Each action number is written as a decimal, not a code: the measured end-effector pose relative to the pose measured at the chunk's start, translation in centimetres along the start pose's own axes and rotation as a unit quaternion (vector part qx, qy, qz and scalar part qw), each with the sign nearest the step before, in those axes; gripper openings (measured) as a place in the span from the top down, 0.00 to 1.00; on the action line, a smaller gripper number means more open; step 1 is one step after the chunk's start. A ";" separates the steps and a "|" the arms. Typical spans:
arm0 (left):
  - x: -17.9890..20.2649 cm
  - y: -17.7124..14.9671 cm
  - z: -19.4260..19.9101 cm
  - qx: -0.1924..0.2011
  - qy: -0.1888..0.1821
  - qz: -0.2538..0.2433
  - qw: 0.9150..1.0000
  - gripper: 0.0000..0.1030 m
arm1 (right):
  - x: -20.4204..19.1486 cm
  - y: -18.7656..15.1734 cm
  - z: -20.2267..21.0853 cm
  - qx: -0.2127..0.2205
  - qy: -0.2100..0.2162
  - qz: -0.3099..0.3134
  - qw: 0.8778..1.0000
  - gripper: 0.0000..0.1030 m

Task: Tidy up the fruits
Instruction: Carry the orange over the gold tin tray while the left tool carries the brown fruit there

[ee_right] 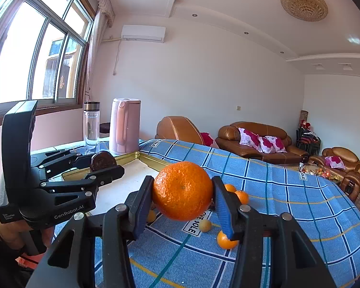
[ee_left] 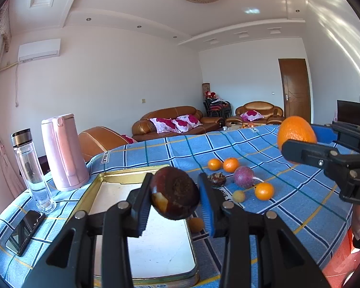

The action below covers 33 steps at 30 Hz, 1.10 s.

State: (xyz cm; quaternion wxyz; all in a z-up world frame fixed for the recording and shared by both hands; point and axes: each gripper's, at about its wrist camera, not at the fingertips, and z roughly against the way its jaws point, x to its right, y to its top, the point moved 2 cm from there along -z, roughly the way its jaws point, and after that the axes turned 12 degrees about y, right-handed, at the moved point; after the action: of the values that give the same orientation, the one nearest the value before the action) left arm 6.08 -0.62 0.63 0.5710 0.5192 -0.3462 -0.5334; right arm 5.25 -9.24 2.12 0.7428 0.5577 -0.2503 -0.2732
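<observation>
Above a table covered with a blue plaid tablecloth (ee_left: 288,192), two hand-held grippers each carry one fruit. Left gripper (ee_left: 176,195): its jaws pinch a dark brown fruit (ee_left: 175,193), round and flattened, with a pale patch on its lower left side; the fruit hangs clear of the surface, over the near end of a shallow gold-rimmed tray (ee_left: 100,180) whose pale floor shows below it. Right gripper (ee_right: 183,192): its jaws clamp a large orange (ee_right: 183,190) on both sides, lifted above the cloth just beside the tray's right edge. From the left wrist view, this same orange appears at upper right, raised well above the loose fruit.

Loose fruit on the cloth, to the right of the tray: two small oranges (ee_left: 214,164) (ee_left: 231,164) close together farther back; a purple round fruit (ee_left: 244,177) with a pale stalk; a dark wrinkled fruit (ee_left: 217,179) just left of it; another small orange (ee_left: 264,191); a small yellowish fruit (ee_left: 238,196); and one more small orange fruit (ee_left: 195,224) touching or nearly touching the tray's right rim, partly hidden by the gripper.

Left of the tray: a pink kettle (ee_left: 63,152), a clear bottle (ee_left: 32,168) with a dark metal cap, and a black phone (ee_left: 26,230) lying flat near the table edge. A person's hand (ee_right: 9,235) grips the left tool's handle.
</observation>
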 end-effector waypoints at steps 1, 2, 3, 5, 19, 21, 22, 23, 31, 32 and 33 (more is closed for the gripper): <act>-0.1 0.0 -0.2 -0.002 0.002 0.000 1.000 0.63 | 0.0 0.1 -0.2 0.000 0.002 0.001 1.000 0.51; -0.3 -0.1 -0.3 -0.004 0.004 0.001 1.000 0.63 | -0.1 0.3 -0.5 -0.001 0.003 0.002 1.000 0.51; -0.4 -0.1 -0.5 -0.006 0.005 0.002 1.000 0.63 | -0.2 0.4 -0.7 -0.001 0.005 0.004 1.000 0.51; -0.7 -0.2 -0.8 -0.009 0.008 0.003 1.000 0.63 | -0.3 0.6 -1.1 -0.002 0.008 0.006 1.000 0.51; -3.4 -0.9 -3.6 -0.043 0.031 0.011 0.999 0.63 | -1.0 2.0 -5.2 -0.024 0.041 0.021 0.999 0.51; -3.9 -1.0 -4.0 -0.047 0.032 0.013 0.998 0.63 | -1.1 2.2 -6.0 -0.029 0.047 0.022 0.998 0.51; -4.1 -1.1 -4.2 -0.050 0.034 0.014 0.998 0.63 | -1.1 2.2 -6.4 -0.032 0.050 0.022 0.998 0.51; -4.3 -1.2 -4.4 -0.052 0.036 0.015 0.998 0.63 | -1.2 2.2 -6.8 -0.036 0.052 0.024 0.998 0.51; -5.9 -1.7 -6.2 -0.076 0.049 0.017 0.996 0.63 | -1.4 1.9 -10.4 -0.068 0.070 0.026 0.995 0.51; -6.2 -1.8 -6.6 -0.082 0.051 0.017 0.995 0.63 | -1.5 1.9 -10.9 -0.072 0.071 0.024 0.995 0.51; -6.4 -1.9 -6.9 -0.088 0.051 0.017 0.995 0.63 | -1.5 1.7 -11.4 -0.076 0.073 0.023 0.994 0.51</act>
State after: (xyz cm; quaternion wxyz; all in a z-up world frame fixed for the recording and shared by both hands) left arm 10.96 7.36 -1.74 0.6406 0.4874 -0.2770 -0.5248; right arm 12.12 0.06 0.80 0.8053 0.5122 -0.1864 -0.2333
